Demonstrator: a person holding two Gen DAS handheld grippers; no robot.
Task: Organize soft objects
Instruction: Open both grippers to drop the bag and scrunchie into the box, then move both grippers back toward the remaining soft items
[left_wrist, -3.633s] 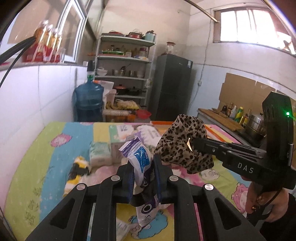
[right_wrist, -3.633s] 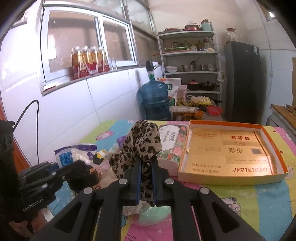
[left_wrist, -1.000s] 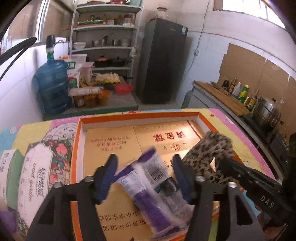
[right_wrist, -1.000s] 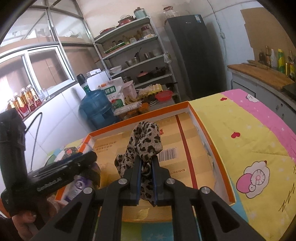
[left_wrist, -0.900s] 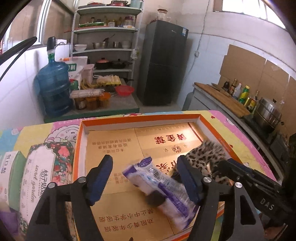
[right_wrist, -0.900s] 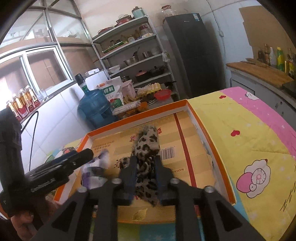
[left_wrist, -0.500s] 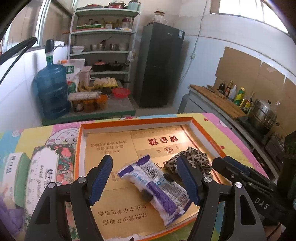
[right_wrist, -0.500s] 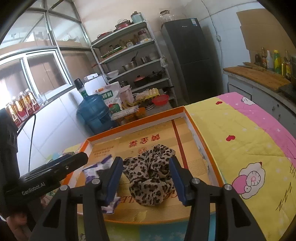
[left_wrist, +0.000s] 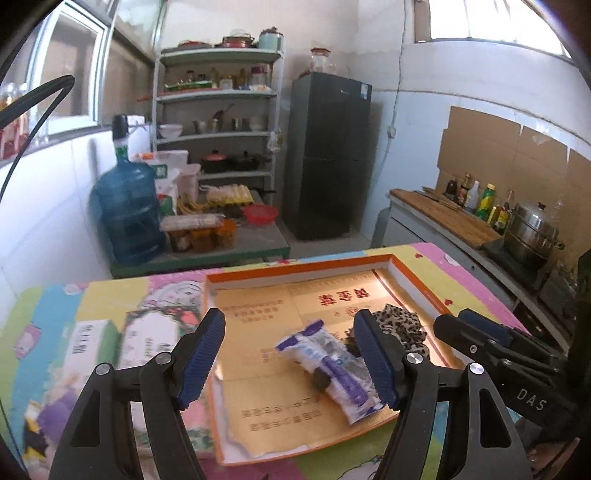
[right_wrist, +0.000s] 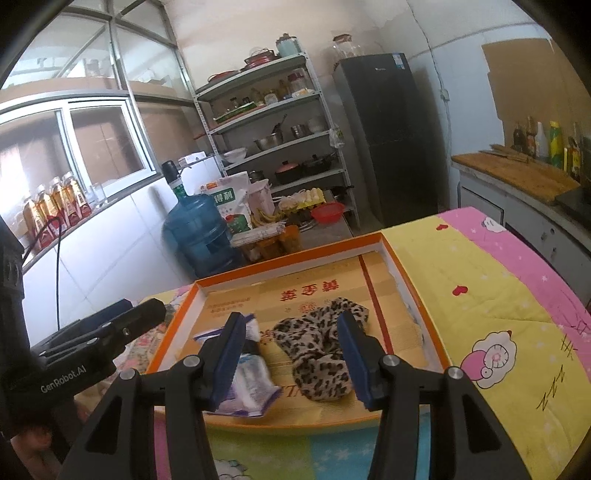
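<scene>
A leopard-print cloth (right_wrist: 317, 347) and a white-and-blue soft packet (left_wrist: 328, 373) lie side by side inside the orange-rimmed cardboard box (left_wrist: 410, 280) on the bed. The cloth also shows in the left wrist view (left_wrist: 400, 326), the packet in the right wrist view (right_wrist: 247, 384), the box rim there too (right_wrist: 280, 266). My left gripper (left_wrist: 291, 362) is open and empty, held above the box's near left part. My right gripper (right_wrist: 291, 354) is open and empty, above the box's near edge, with the cloth seen between its fingers.
A tissue box (left_wrist: 147, 332) and other packs (left_wrist: 88, 350) lie left of the orange box on the colourful bedsheet (right_wrist: 498, 295). Behind stand a blue water jug (left_wrist: 127, 214), a shelf (left_wrist: 218, 110), a dark fridge (left_wrist: 328, 155) and a counter with a pot (left_wrist: 532, 236).
Both grippers opened over the box and let go: the packet and the leopard cloth dropped into it. Both grippers have since drawn back a little, still open.
</scene>
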